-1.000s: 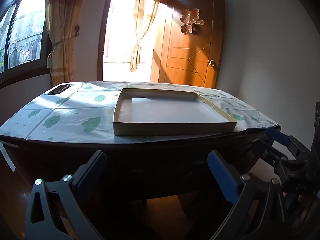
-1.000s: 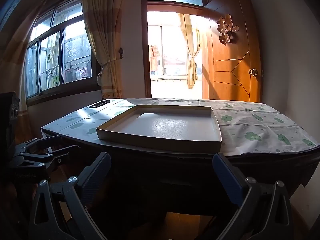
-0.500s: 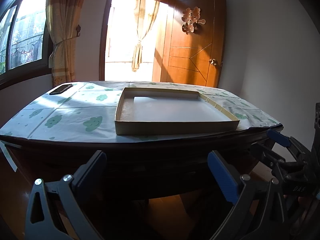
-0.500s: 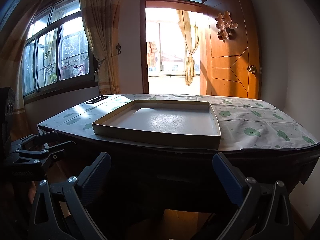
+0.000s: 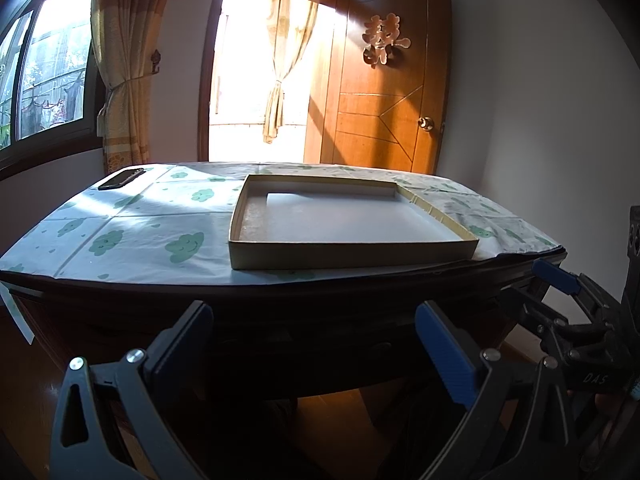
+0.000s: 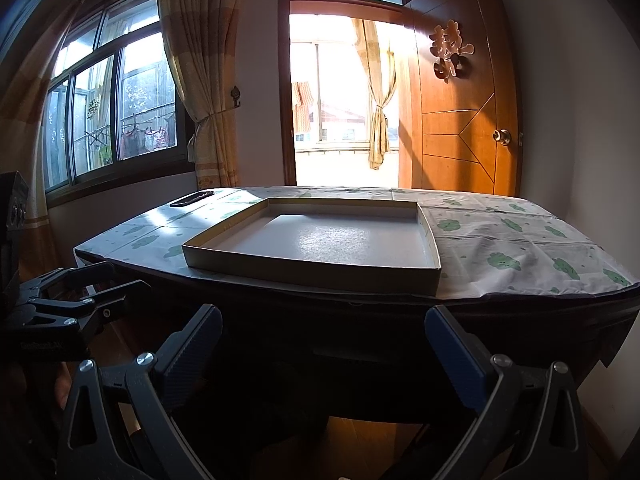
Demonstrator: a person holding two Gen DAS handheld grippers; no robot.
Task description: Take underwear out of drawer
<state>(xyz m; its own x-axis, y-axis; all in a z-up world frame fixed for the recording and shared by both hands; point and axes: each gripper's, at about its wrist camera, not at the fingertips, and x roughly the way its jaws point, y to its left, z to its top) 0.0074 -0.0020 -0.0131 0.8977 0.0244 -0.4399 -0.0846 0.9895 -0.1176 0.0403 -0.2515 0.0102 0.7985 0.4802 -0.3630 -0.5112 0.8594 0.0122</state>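
The left gripper (image 5: 312, 344) hangs low in front of the counter (image 5: 280, 292), its two blue-padded fingers (image 5: 444, 354) spread wide apart with nothing between them. The right gripper (image 6: 322, 346) is held the same way, fingers (image 6: 452, 356) far apart and empty, at about the same height below the counter's edge. Each shows in the other's view: the right gripper (image 5: 560, 312) sits off to the right of the left one, and the left gripper (image 6: 84, 292) off to the left of the right one, well apart.

Straight ahead of both grippers and above their fingertips, a shallow cardboard tray (image 5: 352, 254) lies flat on the counter, close to the near edge. A white sheet (image 5: 352, 220) covers most of its floor. The counter carries a pale cloth (image 5: 132, 232) printed with green clouds. Far ahead and to the left of the left gripper, a dark phone (image 5: 121, 178) lies on the cloth near the far corner; the right wrist view shows it (image 6: 191, 199) too.

Below the counter top, directly in front of the fingers, the wooden front is in deep shadow. A drawer cannot be made out with any certainty there, and no underwear is visible in either view.

Beyond the counter stand an open wooden door (image 5: 384, 80) with a gold ornament (image 5: 385, 40), a bright doorway (image 5: 260, 72), a tied curtain (image 5: 124, 64) and a window (image 6: 108, 108).
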